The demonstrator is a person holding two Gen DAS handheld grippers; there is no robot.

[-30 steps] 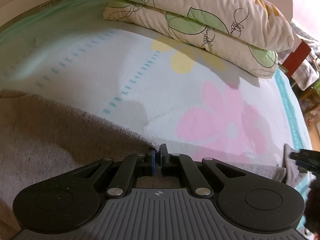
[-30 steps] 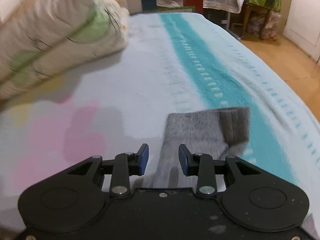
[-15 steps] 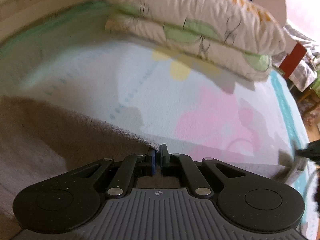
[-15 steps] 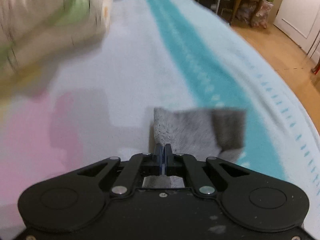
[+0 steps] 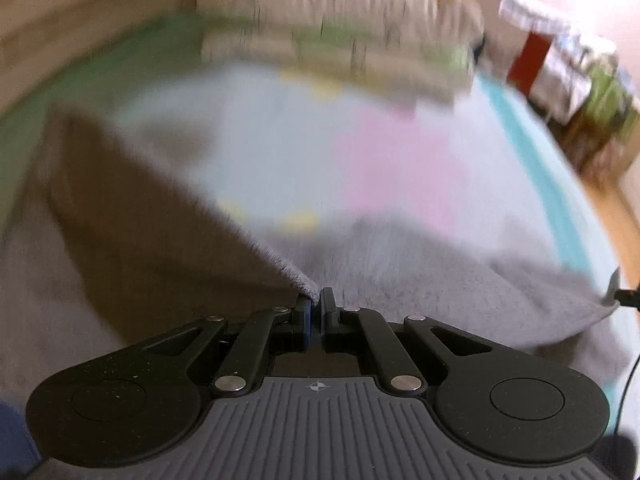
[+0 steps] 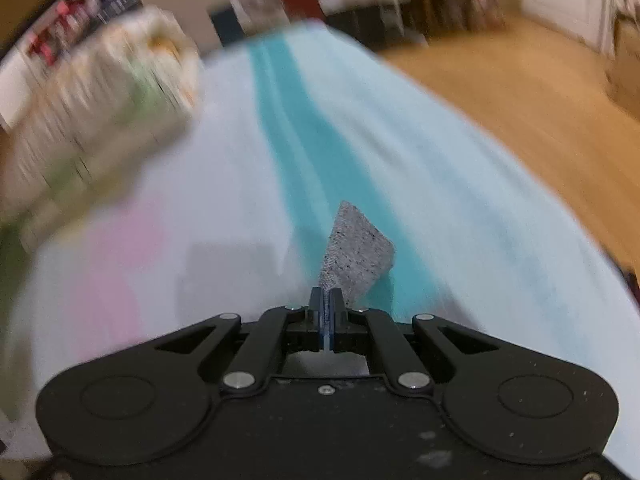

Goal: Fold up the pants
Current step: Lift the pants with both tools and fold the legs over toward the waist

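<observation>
Right wrist: right gripper (image 6: 327,300) jaws clamp pants (image 6: 354,258) cuff at 12 o'clock | left gripper (image 5: 316,300) jaws pinch pants edge | progress: first fold under way, unfinished

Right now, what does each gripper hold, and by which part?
Both hold the grey pants: the left gripper pinches a fabric edge, the right gripper a corner.

No legible text, labels, brand marks or nos. in either view. Only sign: small crosshair mark (image 5: 318,387) moulded on grey ribbed housing of left gripper (image 5: 316,312). Bedding and background too motion-blurred to read anything.
</observation>
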